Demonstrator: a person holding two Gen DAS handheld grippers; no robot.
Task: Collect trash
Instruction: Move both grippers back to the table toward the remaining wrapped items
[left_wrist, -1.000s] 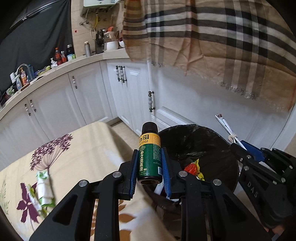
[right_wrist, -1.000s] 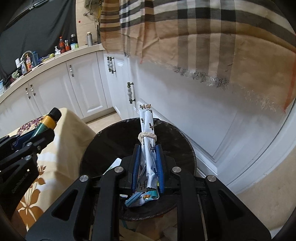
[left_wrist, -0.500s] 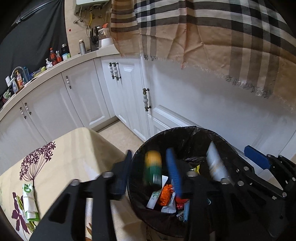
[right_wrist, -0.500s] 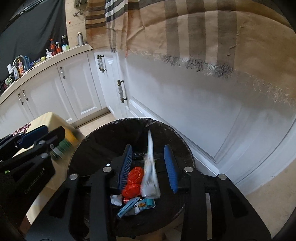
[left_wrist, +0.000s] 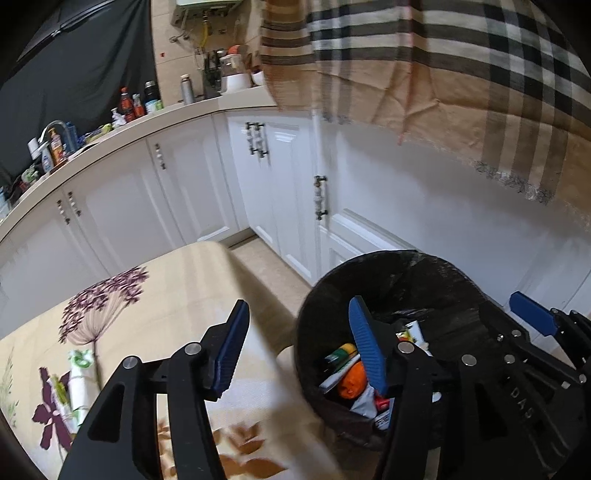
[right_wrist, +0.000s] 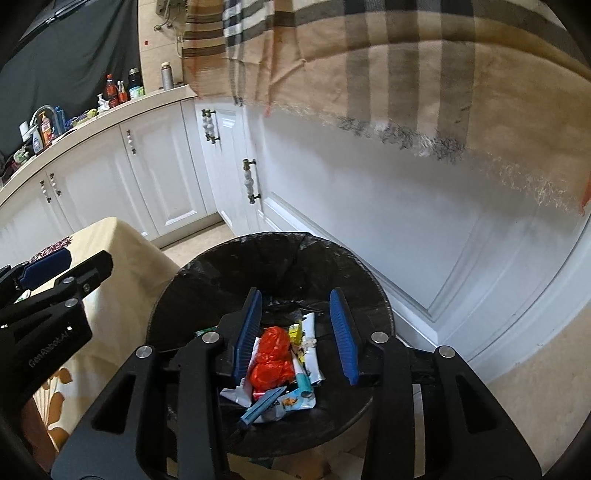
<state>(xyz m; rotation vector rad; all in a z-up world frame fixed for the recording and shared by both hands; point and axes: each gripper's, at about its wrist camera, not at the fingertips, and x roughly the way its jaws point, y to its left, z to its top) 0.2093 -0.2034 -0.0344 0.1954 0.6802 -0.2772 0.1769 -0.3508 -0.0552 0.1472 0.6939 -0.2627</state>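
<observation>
Jaws have just been opening on both sides, and nothing is held between them now. On the left gripper (left_wrist: 295, 345) the blue pads are parted wide, one over the floral tablecloth (left_wrist: 155, 317), the other over the near-left rim of the black-lined trash bin (left_wrist: 399, 269). The green-and-yellow can (left_wrist: 340, 354) is seen lying inside the bin, beside an orange wrapper (left_wrist: 352, 380). On the right gripper (right_wrist: 297, 332) the pads are set moderately apart, directly above the bin (right_wrist: 269, 251), empty. Below them, the white tied wrapper (right_wrist: 310, 350) is seen resting on the trash heap, next to a red bag (right_wrist: 271, 354). A crumpled green-and-white packet (left_wrist: 79, 373) is left on the tablecloth, far left.
</observation>
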